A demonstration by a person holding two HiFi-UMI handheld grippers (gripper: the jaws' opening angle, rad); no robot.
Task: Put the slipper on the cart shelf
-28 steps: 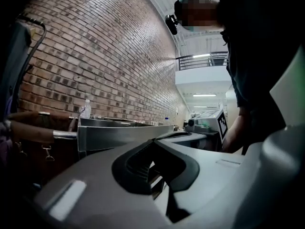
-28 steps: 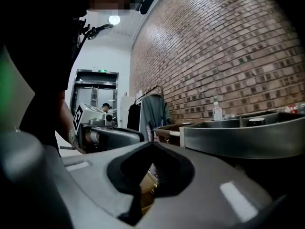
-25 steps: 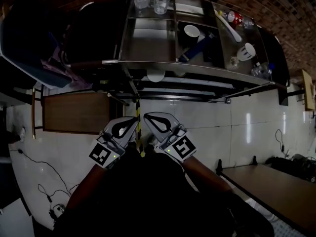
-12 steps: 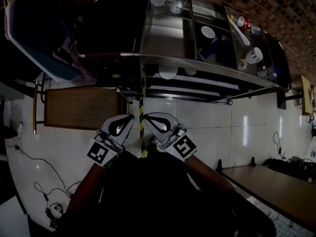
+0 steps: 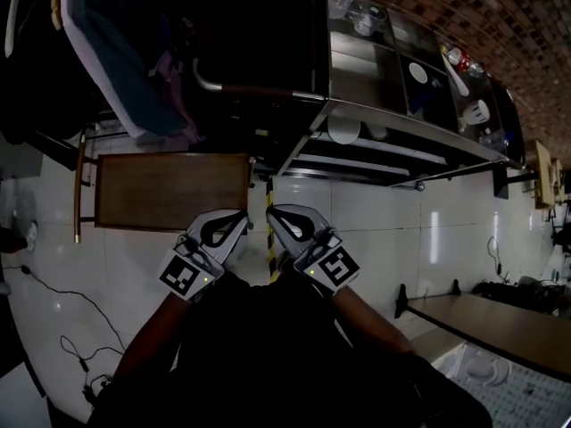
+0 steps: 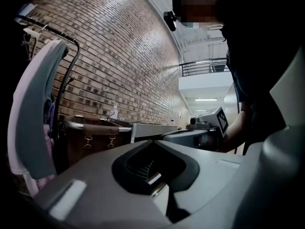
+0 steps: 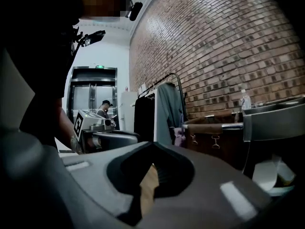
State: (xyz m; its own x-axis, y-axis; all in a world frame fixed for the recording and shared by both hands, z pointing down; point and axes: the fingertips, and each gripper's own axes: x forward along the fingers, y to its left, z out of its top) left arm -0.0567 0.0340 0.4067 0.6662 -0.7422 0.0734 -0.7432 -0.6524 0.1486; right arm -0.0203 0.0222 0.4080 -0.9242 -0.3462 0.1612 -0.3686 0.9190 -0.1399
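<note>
No slipper shows in any view. The steel cart [image 5: 393, 119] stands ahead at the upper right; its top shelf carries a bottle, a glass and cups, and a white bowl [image 5: 343, 130] sits on a lower shelf. My left gripper [image 5: 234, 217] and right gripper [image 5: 275, 214] are held side by side close to my body, over the white floor and well short of the cart. Both are shut with nothing between the jaws. In the left gripper view the jaws [image 6: 157, 175] meet, and the same holds in the right gripper view [image 7: 147, 175].
A low wooden table [image 5: 169, 190] stands on the floor left of the grippers. Behind it is a clothes rack with hanging garments [image 5: 125, 61], next to a dark canvas bin [image 5: 259, 43]. Yellow-black tape [image 5: 270, 239] runs along the floor. Another table [image 5: 500, 328] is at right, cables [image 5: 62, 328] at left.
The head view has swung left: the cart has slid to the upper right and the clothes rack has come in at the upper left. Both grippers stay shut and side by side.
</note>
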